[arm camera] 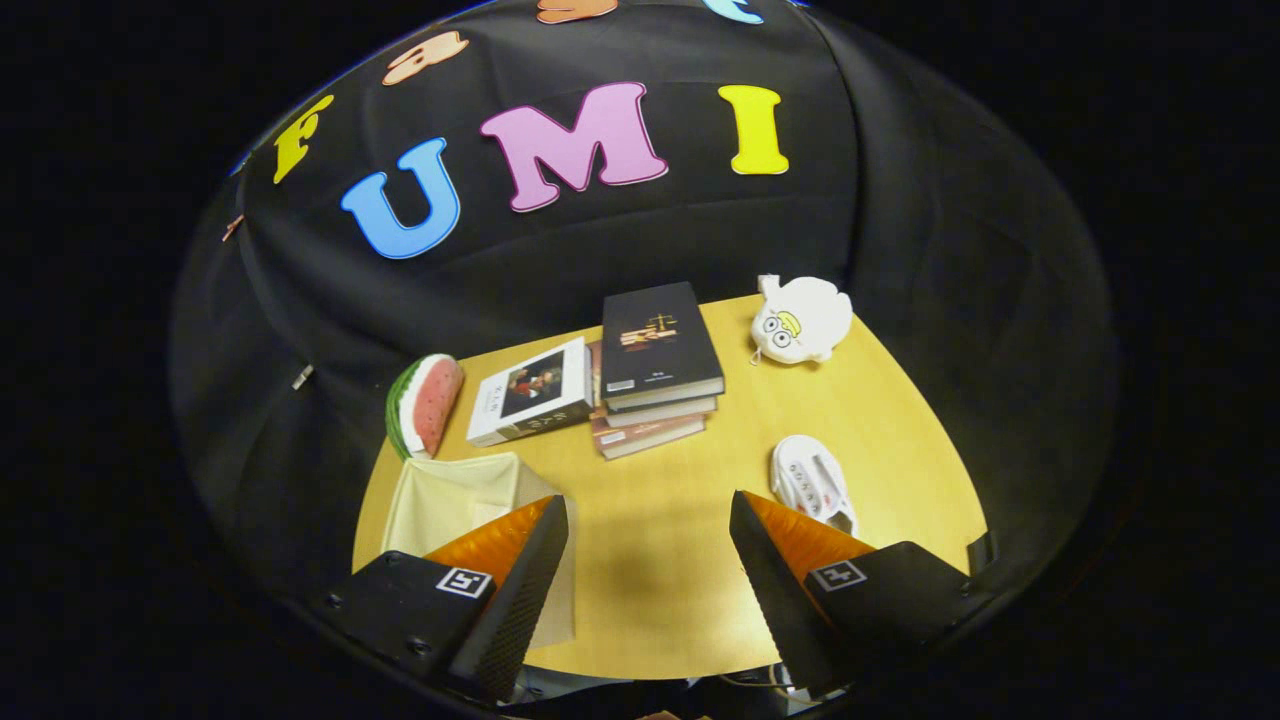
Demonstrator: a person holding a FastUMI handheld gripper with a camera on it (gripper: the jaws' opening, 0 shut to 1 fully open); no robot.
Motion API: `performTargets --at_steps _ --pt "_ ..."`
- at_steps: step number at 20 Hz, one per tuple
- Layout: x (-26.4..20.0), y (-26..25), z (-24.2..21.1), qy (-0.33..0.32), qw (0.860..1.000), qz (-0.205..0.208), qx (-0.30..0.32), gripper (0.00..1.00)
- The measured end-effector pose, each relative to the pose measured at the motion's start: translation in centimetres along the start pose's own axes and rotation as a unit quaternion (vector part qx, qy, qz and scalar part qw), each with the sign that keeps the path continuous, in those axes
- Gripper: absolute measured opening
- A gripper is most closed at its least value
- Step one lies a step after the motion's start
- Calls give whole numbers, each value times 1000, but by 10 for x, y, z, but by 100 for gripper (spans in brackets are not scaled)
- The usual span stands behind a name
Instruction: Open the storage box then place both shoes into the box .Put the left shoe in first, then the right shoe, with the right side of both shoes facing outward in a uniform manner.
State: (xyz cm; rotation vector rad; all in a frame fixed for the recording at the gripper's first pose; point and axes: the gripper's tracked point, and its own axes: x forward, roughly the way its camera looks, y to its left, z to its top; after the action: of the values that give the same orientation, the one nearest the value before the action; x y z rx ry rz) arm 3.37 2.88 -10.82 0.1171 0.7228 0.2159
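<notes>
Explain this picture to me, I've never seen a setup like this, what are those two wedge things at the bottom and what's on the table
Those two wedges are the fingers of a handheld gripper; a person carries it, and the camera rides on it, looking forward. The jaws stand open with bare table between them, holding nothing. On the yellow table: a cream storage box partly behind the left finger, a small white shoe just ahead of the right finger, a stack of books, a white-covered book beside it, a watermelon-slice toy and a white plush toy farther back.
</notes>
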Motion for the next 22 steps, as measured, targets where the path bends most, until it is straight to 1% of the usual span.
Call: performTargets --at_steps 5,8,10,14,17,20,22 --pt "18 -102 -23 34 997 -48 -47 99" --pt "33 -147 -45 64 994 -60 -68 99" --pt "46 -169 -58 83 992 -62 -71 99" --pt "69 -195 -87 124 988 -51 -76 99" --pt "86 -205 -113 154 982 -43 -97 99" --pt "111 -216 -120 155 978 -50 -129 99" --pt "125 -221 -122 152 978 -52 -134 99"
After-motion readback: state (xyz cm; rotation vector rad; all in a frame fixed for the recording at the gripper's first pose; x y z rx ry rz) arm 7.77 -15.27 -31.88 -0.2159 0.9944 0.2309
